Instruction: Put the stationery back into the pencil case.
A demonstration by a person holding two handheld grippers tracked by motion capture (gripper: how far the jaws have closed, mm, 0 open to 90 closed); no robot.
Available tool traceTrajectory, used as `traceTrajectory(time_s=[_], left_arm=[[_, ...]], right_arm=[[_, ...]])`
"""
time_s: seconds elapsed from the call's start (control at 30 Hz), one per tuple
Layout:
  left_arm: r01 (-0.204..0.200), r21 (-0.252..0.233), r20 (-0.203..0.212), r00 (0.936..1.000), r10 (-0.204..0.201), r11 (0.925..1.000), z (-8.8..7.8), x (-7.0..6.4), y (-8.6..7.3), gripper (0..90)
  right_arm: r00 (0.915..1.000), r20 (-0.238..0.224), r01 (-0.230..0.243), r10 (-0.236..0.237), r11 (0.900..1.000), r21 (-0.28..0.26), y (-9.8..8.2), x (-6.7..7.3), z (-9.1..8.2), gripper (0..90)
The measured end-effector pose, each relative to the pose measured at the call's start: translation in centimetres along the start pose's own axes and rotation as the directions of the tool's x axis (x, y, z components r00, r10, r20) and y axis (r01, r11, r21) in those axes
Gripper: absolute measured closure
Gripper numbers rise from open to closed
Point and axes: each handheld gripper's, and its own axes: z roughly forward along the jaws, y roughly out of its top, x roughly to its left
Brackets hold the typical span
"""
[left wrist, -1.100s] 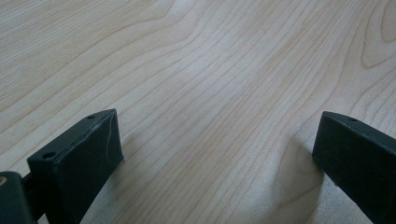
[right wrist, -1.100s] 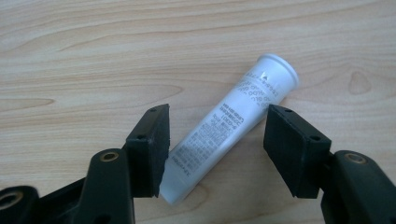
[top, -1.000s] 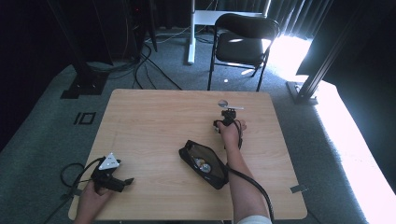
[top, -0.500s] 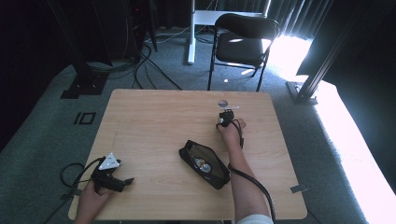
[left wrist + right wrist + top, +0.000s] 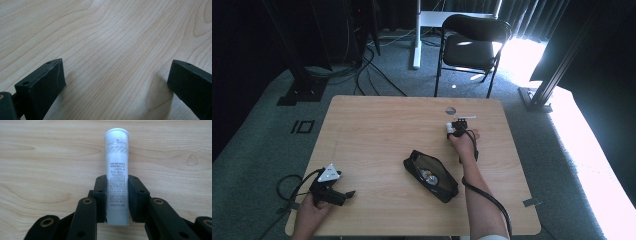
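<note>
Right gripper (image 5: 117, 200) closed on the white tube (image 5: 117, 173), its jaws having just been closing with the tube between them; my two black pads now press on its flanks near the crimped end, and the rounded cap end points away from me over the table (image 5: 37, 157). In the high view the tube (image 5: 463, 119) lies toward the far right of the table, just near of a small round disc (image 5: 450, 110), with the open black pouch (image 5: 431, 175) well apart, nearer and to the left. I judge the tube light and soft-walled: a hard squeeze would dent it or push the contents toward the cap, and its smooth skin may slip. The printed mid-body is probably the safest hold, as low holds let the long cap end droop. Left gripper (image 5: 328, 190) rests at the near left with jaws wide apart, nothing between them.
</note>
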Motion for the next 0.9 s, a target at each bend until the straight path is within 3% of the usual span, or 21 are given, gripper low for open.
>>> traceTrajectory(time_s=[0.1,0.37,0.5,0.9], left_arm=[[0.0,0.0,0.0,1.0,0.0,1.0,0.0,0.0,0.0,1.6],[0.0,0.0,0.0,1.0,0.0,1.0,0.0,0.0,0.0,1.6],[0.0,0.0,0.0,1.0,0.0,1.0,0.0,0.0,0.0,1.6],[0.0,0.0,0.0,1.0,0.0,1.0,0.0,0.0,0.0,1.6]], right_arm=[[1.0,-0.006,0.0,0.0,1.0,-0.03,0.1,-0.2,-0.7,70.7],[0.9983,-0.031,0.049,-0.05,0.998,-0.04,0.1,-0.1,-2.3,70.8],[0.9932,-0.056,0.099,-0.102,0.994,-0.056,0.1,0.1,-3.8,70.8],[0.9815,-0.129,0.133,-0.142,0.988,-0.075,-0.9,0.3,-6.6,70.7]])
